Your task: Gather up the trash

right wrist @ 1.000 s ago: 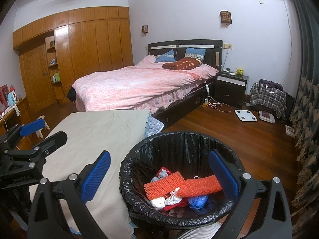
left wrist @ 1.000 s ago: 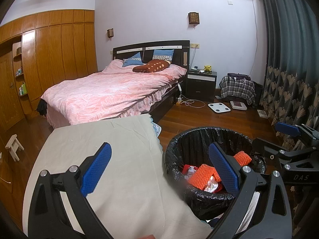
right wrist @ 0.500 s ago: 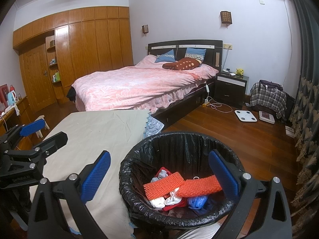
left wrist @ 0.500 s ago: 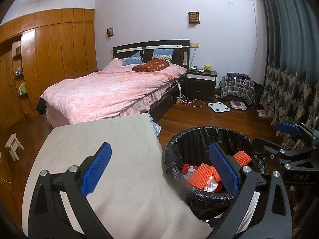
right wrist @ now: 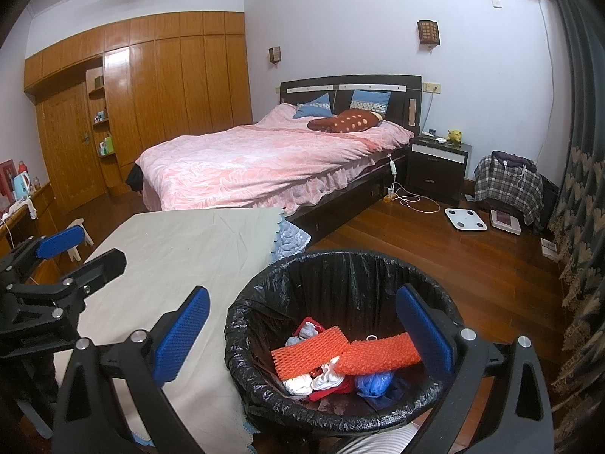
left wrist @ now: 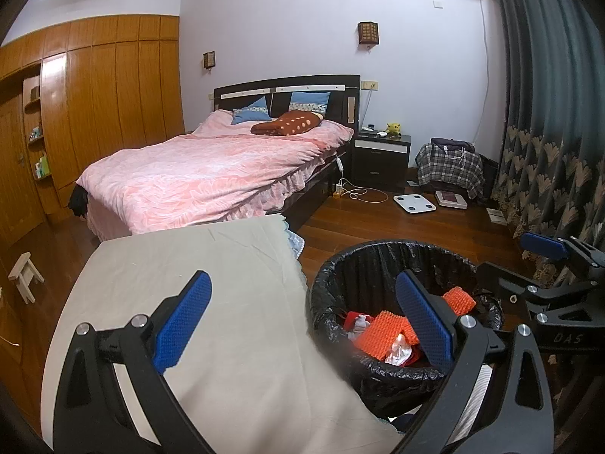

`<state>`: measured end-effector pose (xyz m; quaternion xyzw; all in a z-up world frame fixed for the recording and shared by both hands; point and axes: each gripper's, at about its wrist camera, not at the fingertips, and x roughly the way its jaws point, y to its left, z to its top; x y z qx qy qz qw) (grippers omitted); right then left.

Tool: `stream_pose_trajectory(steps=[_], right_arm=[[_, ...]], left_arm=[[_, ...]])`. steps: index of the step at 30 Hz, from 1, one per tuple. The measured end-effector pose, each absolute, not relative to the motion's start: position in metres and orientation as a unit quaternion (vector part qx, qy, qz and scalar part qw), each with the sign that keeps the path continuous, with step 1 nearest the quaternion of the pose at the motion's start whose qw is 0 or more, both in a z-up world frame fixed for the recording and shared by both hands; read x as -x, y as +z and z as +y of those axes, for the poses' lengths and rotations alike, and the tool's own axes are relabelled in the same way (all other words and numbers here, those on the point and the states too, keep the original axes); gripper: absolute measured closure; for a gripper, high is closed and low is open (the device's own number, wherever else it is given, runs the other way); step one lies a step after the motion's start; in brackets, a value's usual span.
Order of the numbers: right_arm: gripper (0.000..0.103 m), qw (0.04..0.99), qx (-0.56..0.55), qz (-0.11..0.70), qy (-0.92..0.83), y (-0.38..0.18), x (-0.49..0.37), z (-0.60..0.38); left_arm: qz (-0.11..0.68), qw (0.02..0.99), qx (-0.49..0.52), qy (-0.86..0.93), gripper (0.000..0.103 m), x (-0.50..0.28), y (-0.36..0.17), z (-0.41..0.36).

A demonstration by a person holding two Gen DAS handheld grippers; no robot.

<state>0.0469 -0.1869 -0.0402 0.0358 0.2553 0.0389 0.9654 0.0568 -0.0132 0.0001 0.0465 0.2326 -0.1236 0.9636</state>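
Observation:
A round bin with a black liner [right wrist: 340,268] stands beside the cloth-covered table [right wrist: 181,249]. Inside lie two orange foam nets [right wrist: 310,350], white crumpled scraps [right wrist: 325,378], a blue wad [right wrist: 374,380] and red bits. My right gripper [right wrist: 302,329] is open and empty, over the bin's near rim. My left gripper [left wrist: 302,317] is open and empty above the table's right edge, with the bin [left wrist: 378,261] to its right and the orange nets [left wrist: 385,335] inside. The right gripper [left wrist: 544,249] shows at the far right there.
A bed with a pink cover [right wrist: 272,162] stands behind the table. A dark nightstand [right wrist: 438,166], a white scale [right wrist: 465,219] and a plaid-covered pile [right wrist: 508,185] sit on the wood floor. Dark curtains [left wrist: 548,113] hang at right. A small stool [left wrist: 24,276] stands at left.

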Motion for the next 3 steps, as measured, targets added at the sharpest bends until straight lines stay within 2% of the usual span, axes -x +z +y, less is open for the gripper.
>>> stream_pose_trajectory(steps=[3], right_arm=[[0.006, 0.966, -0.036, 0.255, 0.039, -0.0393, -0.0473, -0.1874]], left_arm=[[0.233, 0.963, -0.047, -0.124, 0.008, -0.0569, 0.0006, -0.0148]])
